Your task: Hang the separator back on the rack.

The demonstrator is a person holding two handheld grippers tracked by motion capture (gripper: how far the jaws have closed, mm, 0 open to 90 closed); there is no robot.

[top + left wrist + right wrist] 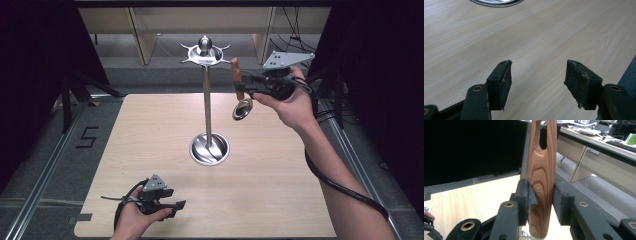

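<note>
Wood-handled steel utensil with a round bowl (pixel 240 94) pinched at mid-handle by right gripper (pixel 248 86), jaws pressed flat on both faces of the reddish grain; same clamp seen close in right gripper view (pixel 541 195). Held upright, slotted hanging hole at top, bowl hanging below, raised level with the star-shaped hook crown of the tall polished steel rack (pixel 205 52). Orientation judged deliberate: hole presented toward a hook arm for hanging. Handle top just beside the crown's right-hand hook, apart from it. Remaining step, by judgement: short lateral shift toward the pole, then slight drop onto the hook.

Left gripper (pixel 172 206) low at near-left of pale wood-grain bench (pixel 280 190), jaws spread, nothing between the pads (pixel 501 82); parked well apart from the rack base, likely to keep clear.

Open room: wide bare bench right of and in front of the round base dish (pixel 209 149). Rack stands mid-bench, well in from every edge. Risk: bowl swinging against the pole during approach.
</note>
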